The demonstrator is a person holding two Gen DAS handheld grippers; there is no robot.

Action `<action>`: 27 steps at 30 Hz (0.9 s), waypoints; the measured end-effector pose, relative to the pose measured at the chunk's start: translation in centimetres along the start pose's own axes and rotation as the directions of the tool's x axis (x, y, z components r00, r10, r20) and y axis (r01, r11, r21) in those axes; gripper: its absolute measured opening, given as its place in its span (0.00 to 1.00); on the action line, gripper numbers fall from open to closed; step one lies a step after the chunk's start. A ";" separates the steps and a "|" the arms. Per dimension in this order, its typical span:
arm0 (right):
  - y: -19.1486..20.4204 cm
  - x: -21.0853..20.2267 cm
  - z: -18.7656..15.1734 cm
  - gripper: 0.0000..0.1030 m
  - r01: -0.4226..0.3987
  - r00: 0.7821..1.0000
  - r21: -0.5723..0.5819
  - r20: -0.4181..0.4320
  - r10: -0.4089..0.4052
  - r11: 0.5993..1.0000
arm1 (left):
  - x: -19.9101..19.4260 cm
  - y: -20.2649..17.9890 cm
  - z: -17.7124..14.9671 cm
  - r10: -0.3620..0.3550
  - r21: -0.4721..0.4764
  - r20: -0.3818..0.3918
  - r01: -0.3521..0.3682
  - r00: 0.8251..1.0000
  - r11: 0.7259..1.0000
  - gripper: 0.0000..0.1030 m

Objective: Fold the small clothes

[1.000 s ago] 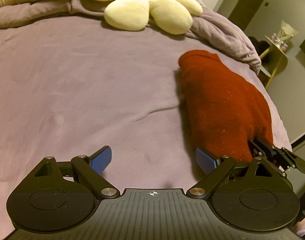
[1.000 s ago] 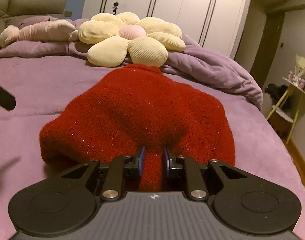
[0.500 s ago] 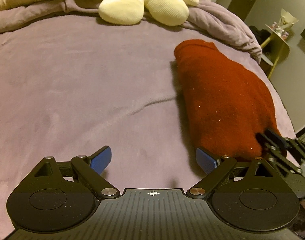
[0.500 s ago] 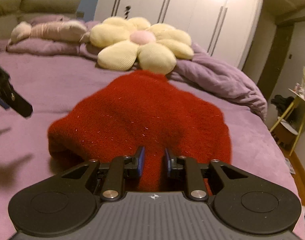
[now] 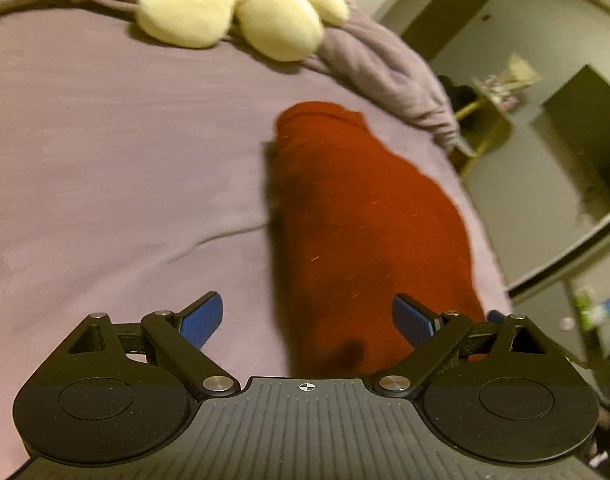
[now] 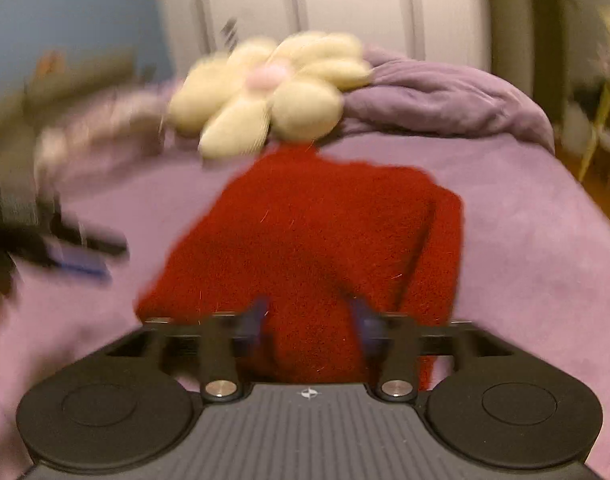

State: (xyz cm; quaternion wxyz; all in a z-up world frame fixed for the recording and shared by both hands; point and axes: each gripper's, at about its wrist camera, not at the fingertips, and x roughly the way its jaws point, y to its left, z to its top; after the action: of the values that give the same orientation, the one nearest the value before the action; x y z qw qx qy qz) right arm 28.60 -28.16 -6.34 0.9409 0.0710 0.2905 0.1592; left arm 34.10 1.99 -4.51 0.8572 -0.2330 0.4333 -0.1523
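Observation:
A red knit garment (image 5: 365, 216) lies folded lengthwise on the purple bed cover (image 5: 105, 152). My left gripper (image 5: 307, 320) is open above its near end, the blue pads wide apart and holding nothing. In the blurred right wrist view the same red garment (image 6: 317, 232) lies flat ahead. My right gripper (image 6: 311, 320) hovers over its near edge, and its jaws are opening with the cloth no longer pinched between the blue pads. The left gripper (image 6: 81, 258) shows as a dark blur at the left of that view.
A cream flower-shaped cushion (image 5: 241, 4) and a bunched purple duvet (image 5: 389, 68) lie at the head of the bed. The bed's right edge drops to the floor, where a small yellow side table (image 5: 489, 120) stands. White wardrobe doors (image 6: 305, 12) lie behind.
My right gripper let go of the red garment's edge, spread its jaws and lifted back. My left gripper swung right, so the garment now sits between its pads.

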 end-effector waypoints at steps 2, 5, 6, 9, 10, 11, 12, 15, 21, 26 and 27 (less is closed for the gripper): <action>-2.6 -0.5 0.6 0.83 -0.009 1.000 0.115 0.027 0.006 0.993 | 1.2 0.2 0.6 -0.027 -0.009 -0.005 0.027 1.000 1.000 0.93; -6.7 1.1 1.0 0.83 -0.087 0.995 0.299 -0.022 0.098 0.950 | 3.3 0.8 1.5 -0.075 -0.053 -0.021 0.074 0.997 0.996 0.92; -7.8 1.9 1.0 0.83 -0.098 0.993 0.350 -0.033 0.117 0.932 | 3.9 1.0 1.6 -0.093 -0.079 -0.025 0.090 0.995 0.993 0.92; -9.7 3.4 0.7 0.80 -0.093 0.992 0.448 -0.035 0.121 0.889 | 5.0 1.3 2.1 -0.146 -0.133 -0.024 0.142 0.989 0.981 0.91; -10.0 3.5 0.8 0.80 -0.106 0.992 0.463 -0.017 0.128 0.880 | 5.2 1.4 2.2 -0.158 -0.140 -0.021 0.154 0.987 0.978 0.91; -10.2 3.5 0.8 0.80 -0.123 0.991 0.476 0.010 0.135 0.871 | 5.6 1.3 2.4 -0.159 -0.141 -0.022 0.155 0.987 0.978 0.91; -10.5 3.7 0.8 0.80 -0.142 0.989 0.495 0.035 0.144 0.857 | 6.0 1.2 2.6 -0.161 -0.136 -0.022 0.157 0.987 0.978 0.91; -11.9 5.0 0.7 0.80 -0.174 0.983 0.579 0.057 0.174 0.797 | 7.2 1.0 3.2 -0.171 -0.127 -0.027 0.166 0.985 0.978 0.92; -12.7 9.3 0.9 0.81 -0.166 0.974 0.596 -0.028 0.227 0.786 | 9.2 0.8 3.9 -0.209 -0.128 -0.042 0.202 0.977 0.971 0.91; -13.5 11.6 1.1 0.82 -0.225 0.946 0.624 -0.042 0.320 0.748 | 10.2 1.0 4.4 -0.207 -0.116 -0.038 0.202 0.978 0.973 0.92; -13.4 12.0 1.2 0.82 -0.235 0.942 0.622 -0.044 0.333 0.747 | 10.5 1.1 4.5 -0.203 -0.118 -0.039 0.197 0.978 0.973 0.91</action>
State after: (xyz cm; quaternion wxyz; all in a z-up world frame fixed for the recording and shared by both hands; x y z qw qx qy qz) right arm 42.09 -36.72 -14.71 0.8072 0.4008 0.3824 0.2038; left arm 43.88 -0.76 -9.83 0.8115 -0.3201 0.4372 -0.2189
